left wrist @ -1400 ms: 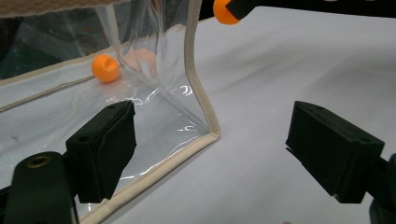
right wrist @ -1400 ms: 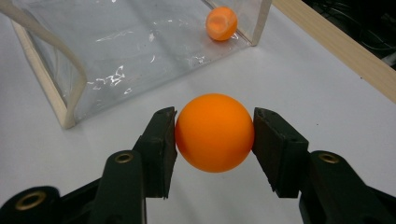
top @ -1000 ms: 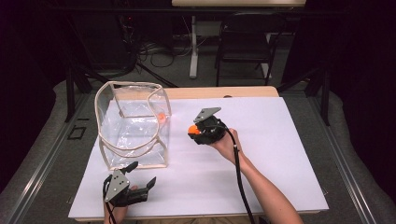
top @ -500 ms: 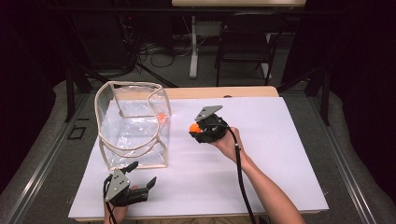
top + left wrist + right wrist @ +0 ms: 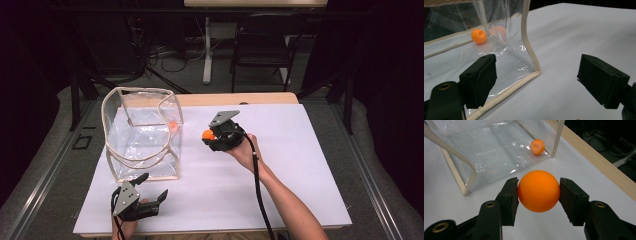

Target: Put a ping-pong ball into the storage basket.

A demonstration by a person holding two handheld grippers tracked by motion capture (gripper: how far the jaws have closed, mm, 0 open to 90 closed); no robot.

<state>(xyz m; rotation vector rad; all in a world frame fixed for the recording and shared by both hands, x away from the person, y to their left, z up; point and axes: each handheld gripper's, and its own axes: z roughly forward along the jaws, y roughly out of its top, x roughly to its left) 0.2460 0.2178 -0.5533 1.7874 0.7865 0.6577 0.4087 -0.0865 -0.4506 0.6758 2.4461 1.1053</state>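
Observation:
A clear plastic box [image 5: 142, 132] with beige trim stands open-topped on the white table [image 5: 300, 165] at the left. One orange ball [image 5: 173, 125] lies inside it at its far right corner, seen through the wall [image 5: 479, 36] [image 5: 537, 146]. My right gripper [image 5: 208, 136] hovers just right of the box, shut on a second orange ball [image 5: 539, 191] pinched between both pads. Near the table's front edge, my left gripper [image 5: 152, 186] rests open, with the box's near corner [image 5: 534, 67] just ahead of its jaws [image 5: 536, 75].
A wooden strip [image 5: 240, 98] borders the table's far edge. Behind it on the floor stand a dark chair [image 5: 260, 50] and a stand with cables. The right gripper's black cable [image 5: 260, 190] trails along the forearm.
My right gripper has shifted very slightly away with the ball still in it. The left gripper has stayed where it was.

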